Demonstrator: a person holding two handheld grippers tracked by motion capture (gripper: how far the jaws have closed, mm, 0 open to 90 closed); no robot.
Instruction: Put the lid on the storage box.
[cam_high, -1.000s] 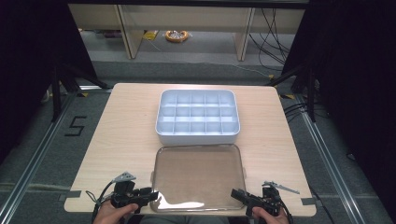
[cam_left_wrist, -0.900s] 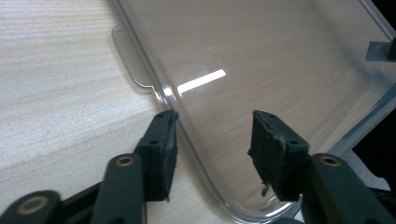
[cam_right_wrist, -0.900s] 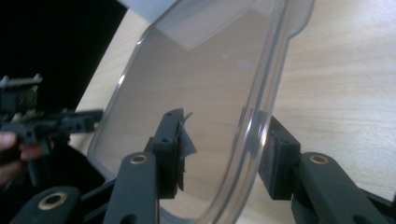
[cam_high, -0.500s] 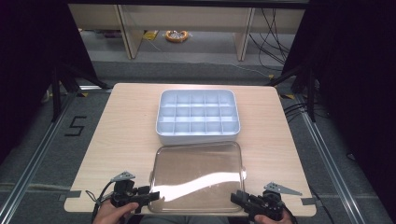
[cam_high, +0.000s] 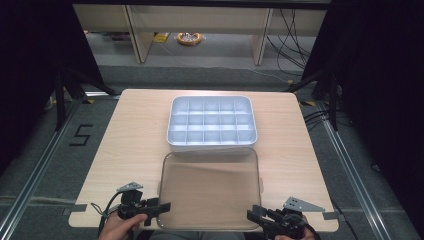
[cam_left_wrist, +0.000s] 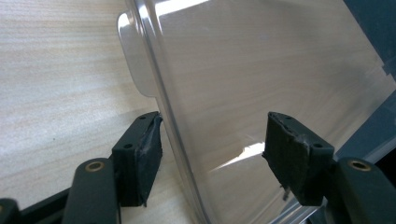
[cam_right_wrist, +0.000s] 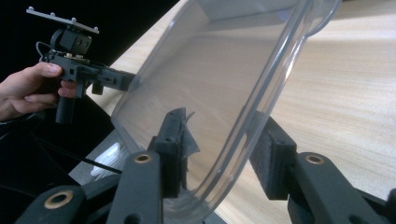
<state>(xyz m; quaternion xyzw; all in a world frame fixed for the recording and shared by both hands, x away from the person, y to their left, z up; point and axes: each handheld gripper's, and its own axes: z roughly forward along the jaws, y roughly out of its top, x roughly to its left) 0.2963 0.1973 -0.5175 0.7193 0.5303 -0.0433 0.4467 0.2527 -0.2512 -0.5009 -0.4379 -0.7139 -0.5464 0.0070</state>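
- A clear plastic lid (cam_high: 210, 190) lies at the near middle of the light wooden table (cam_high: 125, 145), a flat rounded rectangle, only a little longer left to right than near to far.
- Its far long edge sits just beside, perhaps touching, the near wall of a white compartment tray (cam_high: 212, 122); from the high view I cannot tell which. Its near edge reaches the near edge of the table.
- The tray stands at the middle of the table with its long axis left to right, parallel to the lid, its grid of open cells facing up.
- The left gripper (cam_high: 161, 206), held in the left hand (cam_high: 120, 226), points right toward the near left corner of the lid. In the left gripper view its jaws stand spread, one on each side of the lid's left rim: the left pad (cam_left_wrist: 148, 154) is at or touching the outside of the rim and the other pad (cam_left_wrist: 292, 156) is well apart from it over the clear panel. The lid's small side tab (cam_left_wrist: 133, 60) shows farther along that rim. It is released, not gripping.
- The right gripper (cam_high: 256, 216) points left at the near right corner of the lid. In the right gripper view the curved rim (cam_right_wrist: 261, 102) passes between its two jaws, which straddle it with a gap on the inner side; it is not clenched on the lid.
- That view also shows the left gripper (cam_right_wrist: 123, 80) and the left hand (cam_right_wrist: 28, 88) beyond the clear panel.
- A dark floor surrounds the table, with a "5" mark (cam_high: 80, 135) on the left.
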